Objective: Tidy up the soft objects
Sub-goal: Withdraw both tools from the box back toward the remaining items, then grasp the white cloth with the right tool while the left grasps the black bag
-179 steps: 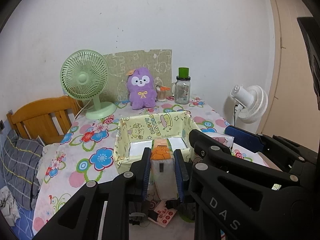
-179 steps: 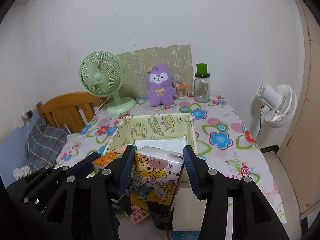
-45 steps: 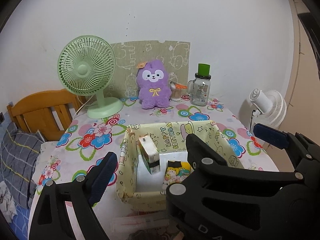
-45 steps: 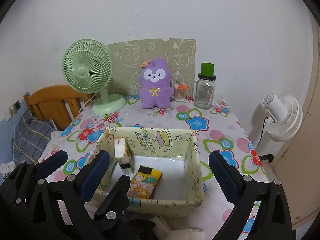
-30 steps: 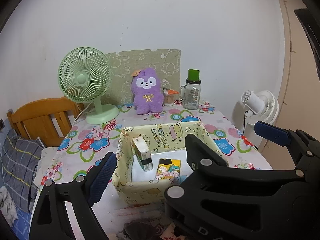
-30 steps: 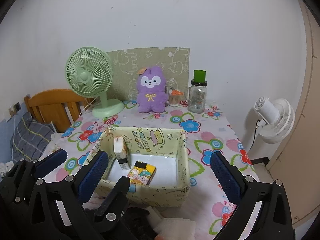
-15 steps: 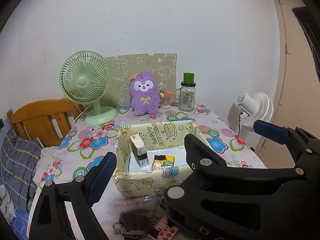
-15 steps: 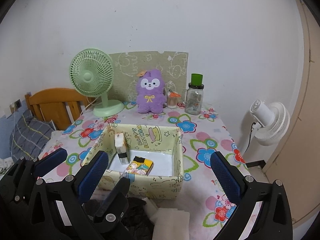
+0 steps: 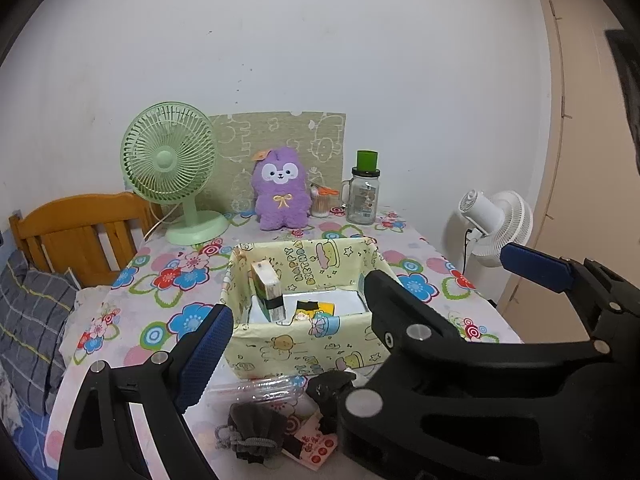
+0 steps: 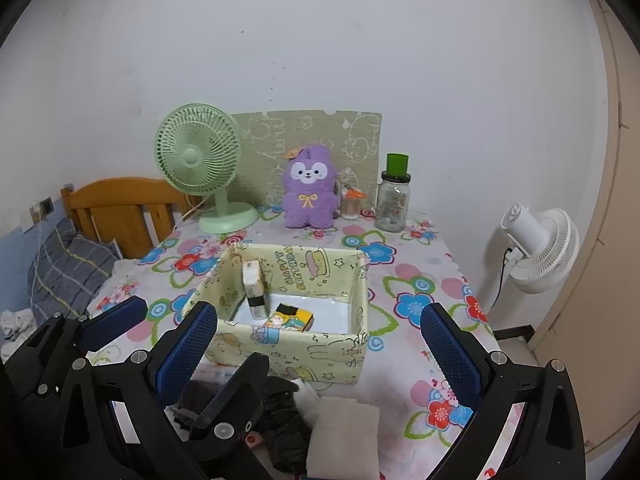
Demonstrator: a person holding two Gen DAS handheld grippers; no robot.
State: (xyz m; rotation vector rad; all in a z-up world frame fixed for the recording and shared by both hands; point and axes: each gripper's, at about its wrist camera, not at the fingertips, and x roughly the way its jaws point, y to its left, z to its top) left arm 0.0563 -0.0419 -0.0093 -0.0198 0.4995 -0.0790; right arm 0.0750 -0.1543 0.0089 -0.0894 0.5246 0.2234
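Off the left edge of the flowered surface point(image 10: 404, 240) stands a wooden headboard point(image 10: 120, 204), with a checked pillow point(image 10: 68, 264) below it. At the back left corner is a green fan point(image 10: 200, 160), then a purple plush toy point(image 10: 310, 192) against a patterned board point(image 10: 352, 136), then a glass jar point(image 10: 394, 196) with a green lid. Toward the front edge sits the yellow box point(image 10: 292, 350), holding 2 tissue packs: one upright point(image 10: 254, 284) against its left wall, one with cartoon print point(image 10: 290, 316) flat on the floor beside it. In front of the box lie a grey drawstring pouch point(image 9: 256, 428), dark cloth point(image 10: 284, 420) and a white folded cloth point(image 10: 344, 436). The left claw point(image 9: 288, 344) stands wide open, gripping nothing. The right claw point(image 10: 320, 344) is also wide open and empty. A white fan point(image 10: 540, 248) stands off the right edge
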